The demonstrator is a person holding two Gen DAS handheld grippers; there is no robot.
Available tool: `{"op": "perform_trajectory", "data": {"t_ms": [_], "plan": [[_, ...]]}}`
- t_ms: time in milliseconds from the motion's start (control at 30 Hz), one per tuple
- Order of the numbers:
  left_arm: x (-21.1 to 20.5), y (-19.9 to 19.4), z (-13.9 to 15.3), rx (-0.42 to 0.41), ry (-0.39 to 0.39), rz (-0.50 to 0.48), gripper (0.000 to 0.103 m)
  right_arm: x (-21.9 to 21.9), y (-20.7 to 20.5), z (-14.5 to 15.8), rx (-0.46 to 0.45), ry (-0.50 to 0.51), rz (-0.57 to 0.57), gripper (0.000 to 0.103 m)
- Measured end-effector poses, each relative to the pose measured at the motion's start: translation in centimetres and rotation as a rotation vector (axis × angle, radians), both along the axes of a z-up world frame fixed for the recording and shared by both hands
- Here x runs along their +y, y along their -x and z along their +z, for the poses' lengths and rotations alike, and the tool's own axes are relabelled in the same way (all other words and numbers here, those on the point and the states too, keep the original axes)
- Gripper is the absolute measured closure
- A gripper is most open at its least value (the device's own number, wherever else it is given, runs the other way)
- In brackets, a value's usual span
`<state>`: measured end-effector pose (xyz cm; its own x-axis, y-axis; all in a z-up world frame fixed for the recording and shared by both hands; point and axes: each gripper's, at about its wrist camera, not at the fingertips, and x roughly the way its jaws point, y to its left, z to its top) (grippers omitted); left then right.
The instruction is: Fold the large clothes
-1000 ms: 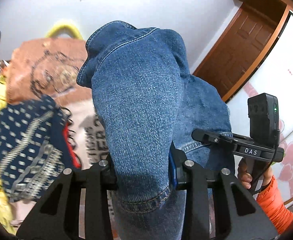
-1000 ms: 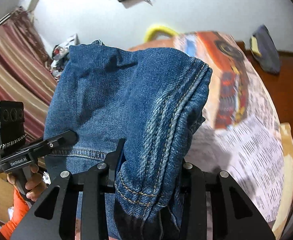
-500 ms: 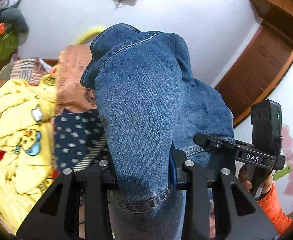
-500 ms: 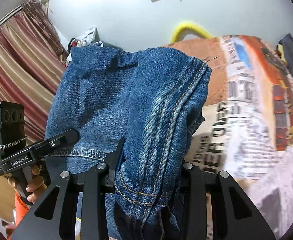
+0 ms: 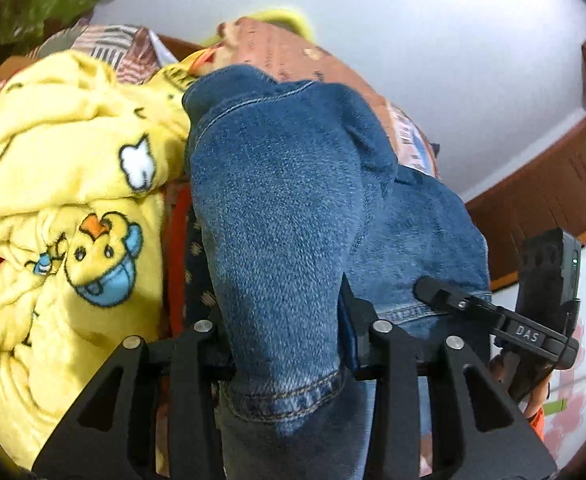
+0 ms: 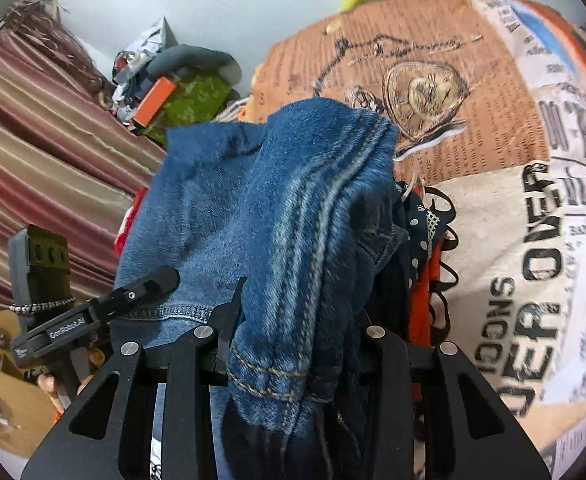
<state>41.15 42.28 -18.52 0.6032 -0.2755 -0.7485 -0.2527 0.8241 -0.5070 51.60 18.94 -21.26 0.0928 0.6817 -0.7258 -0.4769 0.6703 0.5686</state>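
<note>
A pair of blue denim jeans (image 5: pixel 285 216) is held up between both grippers. My left gripper (image 5: pixel 289 344) is shut on a bunched hem of the jeans, which drapes over its fingers. My right gripper (image 6: pixel 293 344) is shut on another bunched, seamed part of the jeans (image 6: pixel 293 208). The right gripper shows at the right in the left wrist view (image 5: pixel 505 320), against the denim. The left gripper shows at the left in the right wrist view (image 6: pixel 101 312). The fingertips are hidden by the cloth.
A yellow duck-print garment (image 5: pixel 65 200) lies in a heap at left. A newspaper-print bedsheet (image 6: pixel 493 160) covers the bed. Dark dotted and orange clothes (image 6: pixel 425 248) lie beneath the jeans. A striped curtain (image 6: pixel 33 140) hangs at left. Clutter (image 6: pixel 173 92) sits by the wall.
Both grippers have tilted downward with the jeans still held. The views swung from the wall toward the bed, so the yellow garment and bedsheet fill more of the frames.
</note>
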Motion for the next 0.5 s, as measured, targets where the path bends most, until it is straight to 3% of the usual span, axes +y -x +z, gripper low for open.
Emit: {"op": "perform_trajectory", "data": {"t_ms": [167, 267, 500], "plan": [[0.6, -0.6, -2.3, 0.002, -0.016, -0.003, 0.049, 0.6, -0.9, -1.6, 0.012, 0.032, 0.044, 0.066], [0.4, -0.2, -2.8, 0.015, -0.015, -0.01, 0.047, 0.4, -0.7, -2.2, 0.032, 0.047, 0.058, 0.064], [-2.5, 1.5, 0.1, 0.026, -0.278, -0.035, 0.045, -1.2, 2.5, 0.7, -0.139, 0.144, 0.072, 0.058]]}}
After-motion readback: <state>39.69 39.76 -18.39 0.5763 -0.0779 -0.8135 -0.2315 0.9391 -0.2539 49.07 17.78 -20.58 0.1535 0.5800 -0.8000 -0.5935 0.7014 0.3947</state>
